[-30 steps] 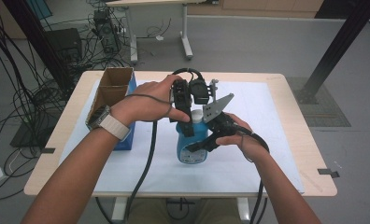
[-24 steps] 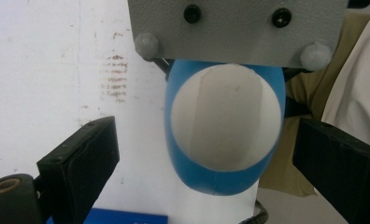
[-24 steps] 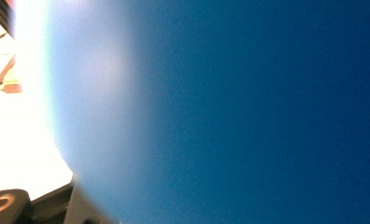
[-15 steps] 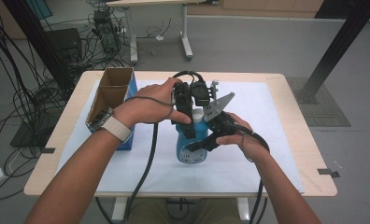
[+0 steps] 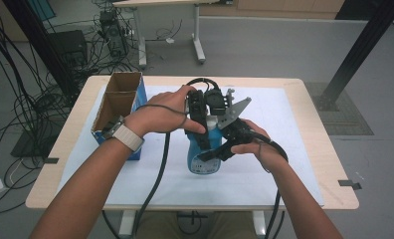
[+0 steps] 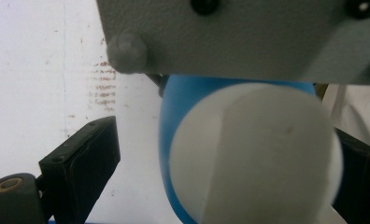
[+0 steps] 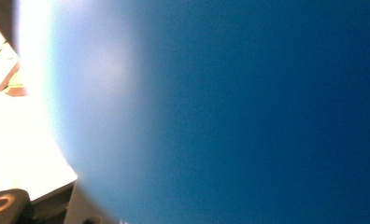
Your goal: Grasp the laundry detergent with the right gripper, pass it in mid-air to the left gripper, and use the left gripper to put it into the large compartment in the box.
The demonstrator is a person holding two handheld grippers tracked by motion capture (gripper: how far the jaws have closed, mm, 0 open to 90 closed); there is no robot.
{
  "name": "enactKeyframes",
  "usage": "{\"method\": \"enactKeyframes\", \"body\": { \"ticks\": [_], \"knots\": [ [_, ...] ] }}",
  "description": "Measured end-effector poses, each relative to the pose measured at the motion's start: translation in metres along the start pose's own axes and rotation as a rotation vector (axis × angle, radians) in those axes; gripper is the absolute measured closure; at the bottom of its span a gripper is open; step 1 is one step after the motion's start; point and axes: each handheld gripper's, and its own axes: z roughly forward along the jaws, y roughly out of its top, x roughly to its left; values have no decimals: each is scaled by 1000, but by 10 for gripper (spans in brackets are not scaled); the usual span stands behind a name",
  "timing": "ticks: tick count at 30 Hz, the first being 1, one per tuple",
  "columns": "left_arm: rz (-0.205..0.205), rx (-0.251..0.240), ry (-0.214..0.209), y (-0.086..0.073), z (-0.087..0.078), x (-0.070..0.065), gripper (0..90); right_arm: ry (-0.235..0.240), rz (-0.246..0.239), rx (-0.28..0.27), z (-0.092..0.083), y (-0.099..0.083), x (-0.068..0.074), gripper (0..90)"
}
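We hold the right claw (image 5: 220, 149) level, clamped on the blue bottle (image 5: 204, 159) standing mid-counter (image 5: 309, 149). Our left claw (image 5: 201, 130) points down over its white cap (image 6: 253, 154), jaws open astride it.

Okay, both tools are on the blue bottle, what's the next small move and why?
Probably close the left tool on the white cap. The right tool already clamps the blue bottle upright on the white mat, while the left jaws straddle the cap with a gap showing on one side.
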Motion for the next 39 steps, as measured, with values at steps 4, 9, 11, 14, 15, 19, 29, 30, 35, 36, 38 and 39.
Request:
{"method": "enactKeyframes", "body": {
  "ticks": [4, 9, 11, 14, 15, 19, 29, 30, 35, 36, 38, 39],
  "knots": [
    [4, 1, -5, 1, 1, 0, 89, 0, -5, -7, -1, 1, 1, 437],
    [5, -1, -8, 2, 2, -1, 95, 12, 2, -15, -2, 2, 3, 437],
    [12, 3, -8, 2, 2, -1, 97, 13, 2, -14, -2, 3, 3, 437],
    [14, 7, -13, 2, 4, -1, 102, 9, 4, -13, -3, 4, 4, 437],
    [17, 5, -16, 2, 4, 0, 104, 10, -7, -18, -3, 4, 4, 437],
    [5, -1, -24, 2, 6, -1, 119, 15, -5, -18, -4, 4, 4, 437],
    [-79, -71, -41, 1, 11, -7, 160, 21, 15, -16, -6, 5, 6, 437],
    [-80, -75, -43, 1, 11, -7, 163, 19, 17, -17, -6, 5, 6, 437],
    [-11, -36, -58, 1, 8, -3, 205, 15, -9, -27, -6, 5, 5, 438],
    [-11, -34, -61, 1, 8, -3, 213, 17, -10, -26, -6, 5, 5, 438],
    [-10, -36, -66, 1, 9, -2, 237, 18, -5, -25, -5, 5, 6, 438],
    [-10, -35, -69, 0, 9, -2, 238, 20, -4, -22, -5, 5, 6, 439]
  ]
}}
